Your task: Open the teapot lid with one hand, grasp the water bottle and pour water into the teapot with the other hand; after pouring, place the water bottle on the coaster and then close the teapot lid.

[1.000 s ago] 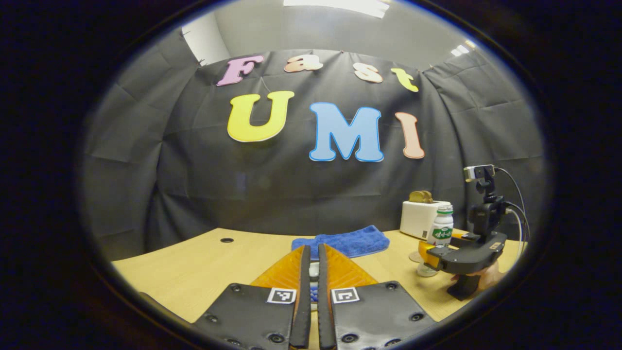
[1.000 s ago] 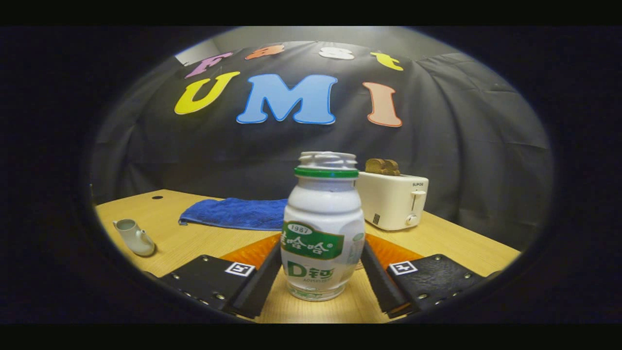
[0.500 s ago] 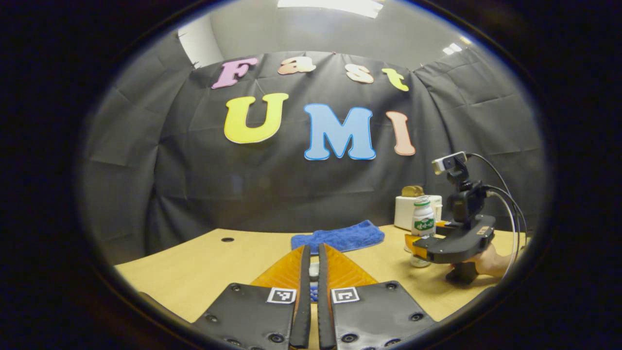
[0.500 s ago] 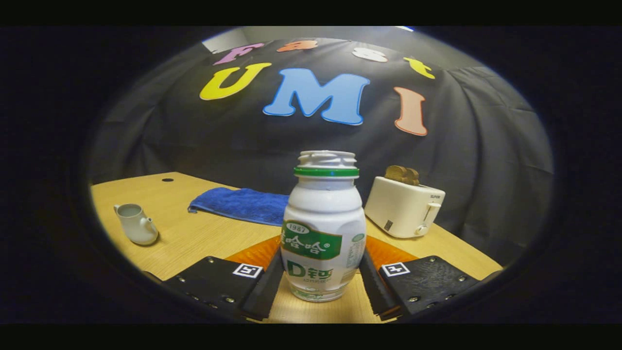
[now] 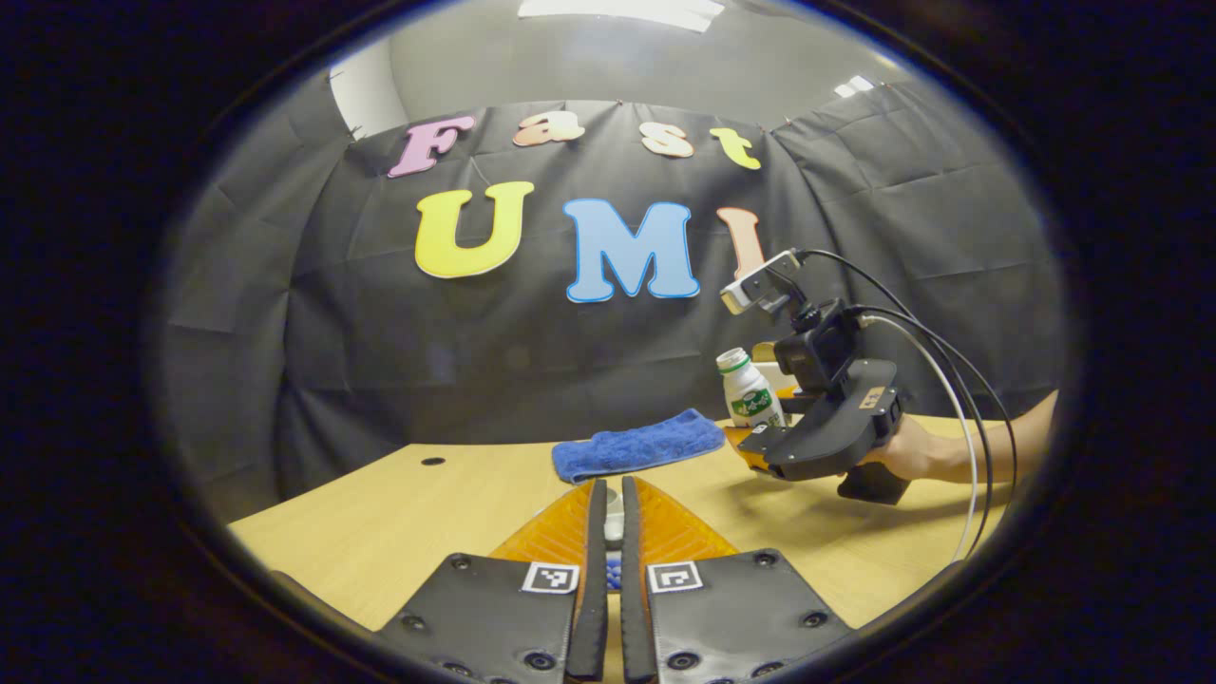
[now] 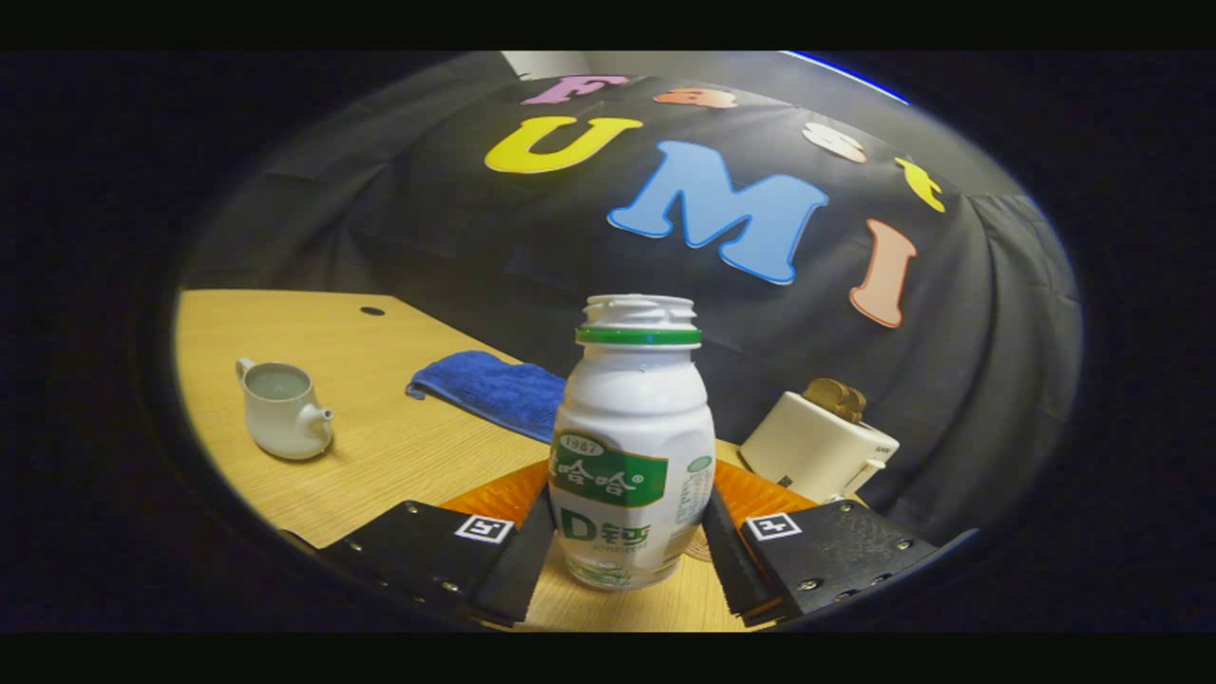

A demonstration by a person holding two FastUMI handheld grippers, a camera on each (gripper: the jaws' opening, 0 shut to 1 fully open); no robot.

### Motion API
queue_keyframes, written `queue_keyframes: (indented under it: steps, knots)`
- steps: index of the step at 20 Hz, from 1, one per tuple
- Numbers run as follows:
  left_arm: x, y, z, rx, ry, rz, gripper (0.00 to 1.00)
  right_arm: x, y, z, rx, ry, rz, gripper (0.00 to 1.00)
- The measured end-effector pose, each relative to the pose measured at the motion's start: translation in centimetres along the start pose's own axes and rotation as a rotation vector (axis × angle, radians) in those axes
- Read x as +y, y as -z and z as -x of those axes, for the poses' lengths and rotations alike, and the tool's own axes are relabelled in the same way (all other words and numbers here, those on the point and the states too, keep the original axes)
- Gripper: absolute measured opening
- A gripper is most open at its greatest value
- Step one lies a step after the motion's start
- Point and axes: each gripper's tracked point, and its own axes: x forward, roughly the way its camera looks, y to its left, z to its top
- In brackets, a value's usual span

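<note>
Looking at the right gripper view, we see the water bottle point(image 6: 633, 442) in the lower middle of the frame, standing between the two fingers of the right gripper point(image 6: 631, 551) — both fingers press on its sides, so it is held. The bottle has no cap. The teapot point(image 6: 282, 408) is at the left of this frame, on the wooden table point(image 6: 399, 446), with its top open and its spout to the right. A blue towel point(image 6: 489, 391) lies behind it near the middle, and a white toaster point(image 6: 819, 446) with bread sits at the right.

In the left gripper view, the same bottle point(image 5: 750, 391) appears right of centre, tilted to the left and above the table, in the right gripper point(image 5: 760, 439) that a hand point(image 5: 907, 451) carries. The left gripper point(image 5: 608, 560), at the bottom middle, has its fingers nearly together — only a thin gap; something small and pale sits between them, but we cannot tell what.
</note>
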Motion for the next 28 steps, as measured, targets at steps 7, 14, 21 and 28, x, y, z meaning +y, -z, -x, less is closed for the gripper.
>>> queue_keyframes:
  steps: [7,14,21,28]
  knots:
    - [2.2,0.6,1.2,0.014,-0.057,-0.030,0.16,3.9,-2.6,-0.6,-0.041,-0.057,0.223,0.74]
    - [3.2,0.9,1.7,0.010,-0.079,-0.033,0.12,6.3,-3.2,-0.7,-0.063,-0.065,0.510,0.72]
    - [4.3,2.0,2.0,0.021,-0.092,0.009,0.13,7.7,-3.9,-0.4,-0.130,-0.046,0.753,0.72]
    - [5.3,2.3,2.7,0.029,-0.115,-0.002,0.16,8.4,-3.7,-0.8,-0.143,-0.058,0.884,0.72]
